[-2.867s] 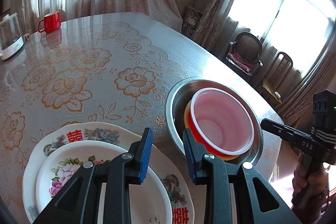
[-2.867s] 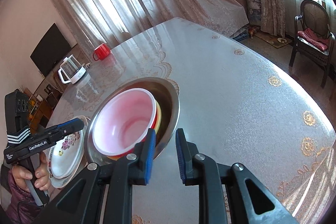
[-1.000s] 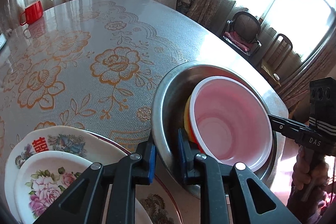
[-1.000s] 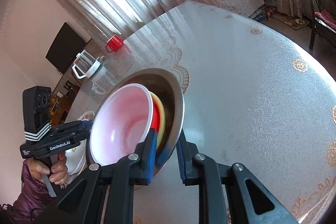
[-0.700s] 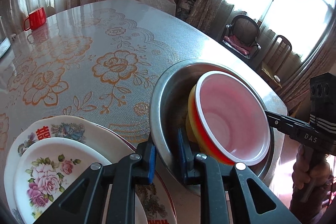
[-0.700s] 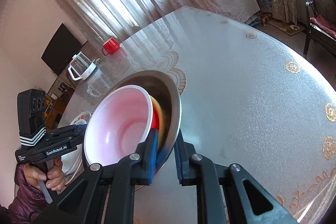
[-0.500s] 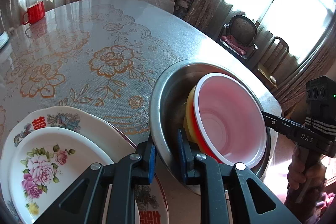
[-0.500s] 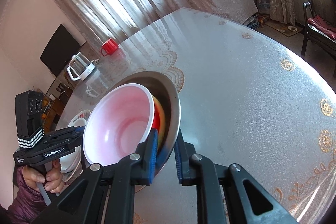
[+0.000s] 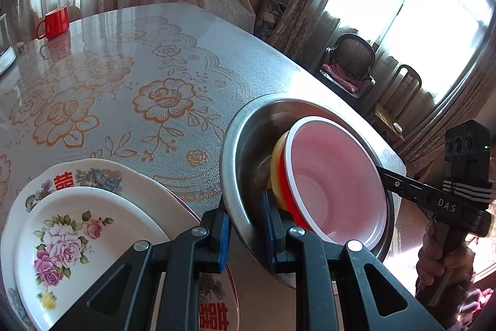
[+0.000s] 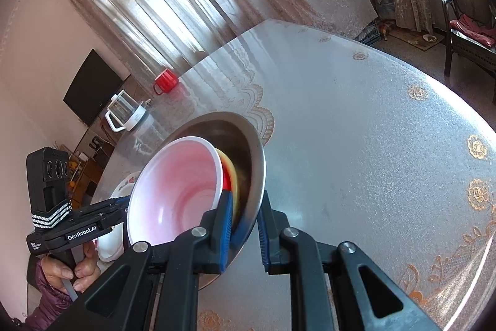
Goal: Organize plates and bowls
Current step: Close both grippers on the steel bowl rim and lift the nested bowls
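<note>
Both clamped on steel basin (image 9: 248, 126) rim: left gripper (image 9: 245, 225) near edge, right gripper (image 10: 245, 222) opposite edge. Basin is tilted, off the table (image 9: 124, 67), pink bowl (image 9: 338, 185) and yellow bowl (image 9: 276, 157) nested inside, plate stack (image 9: 93, 207) just beside it. Risk: uneven lift tips basin further, bowls slide out; thin slick rim could slip from pads.

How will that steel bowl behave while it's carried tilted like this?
The steel bowl probably stays stiff, but its polished rim looks slippery between both sets of jaws. The loose pink bowl and yellow bowl inside lean sideways, so they may slide out.
</note>
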{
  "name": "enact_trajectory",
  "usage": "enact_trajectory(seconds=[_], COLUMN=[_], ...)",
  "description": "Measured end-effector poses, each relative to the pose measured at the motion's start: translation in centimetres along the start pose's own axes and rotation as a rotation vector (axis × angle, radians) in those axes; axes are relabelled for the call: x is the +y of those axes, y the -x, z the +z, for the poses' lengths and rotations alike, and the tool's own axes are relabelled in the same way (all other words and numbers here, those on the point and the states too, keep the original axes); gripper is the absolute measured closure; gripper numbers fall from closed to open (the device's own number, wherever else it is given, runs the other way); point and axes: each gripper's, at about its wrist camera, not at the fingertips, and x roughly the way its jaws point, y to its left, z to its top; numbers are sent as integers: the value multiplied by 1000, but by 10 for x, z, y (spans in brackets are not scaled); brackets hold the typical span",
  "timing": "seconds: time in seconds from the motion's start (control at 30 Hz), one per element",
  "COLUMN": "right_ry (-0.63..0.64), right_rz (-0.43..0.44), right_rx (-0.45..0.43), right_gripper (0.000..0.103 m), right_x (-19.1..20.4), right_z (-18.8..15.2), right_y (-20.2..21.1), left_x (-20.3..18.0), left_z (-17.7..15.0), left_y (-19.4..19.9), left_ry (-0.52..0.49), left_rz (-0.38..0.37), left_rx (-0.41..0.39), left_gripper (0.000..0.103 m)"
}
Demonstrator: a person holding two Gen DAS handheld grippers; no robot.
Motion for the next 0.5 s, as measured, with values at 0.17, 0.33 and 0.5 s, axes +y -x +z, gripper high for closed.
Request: enact_trajectory(seconds=[0.17, 0.33, 0.5], right_ry=[3, 14, 37], right_rz=[10, 24, 40], right_rx=[-1, -16, -14], right_gripper=[89, 89, 89], right_x=[6, 16, 30], right_z=[0, 5, 9], right_y=[0, 2, 0], left_x=[4, 9, 19], left_z=[1, 3, 5], left_y=[9, 19, 33], left_ry=[12, 23, 37], left_rz=[-16, -22, -17], left_rx=[-22, -42, -66], left_gripper=[84, 85, 85])
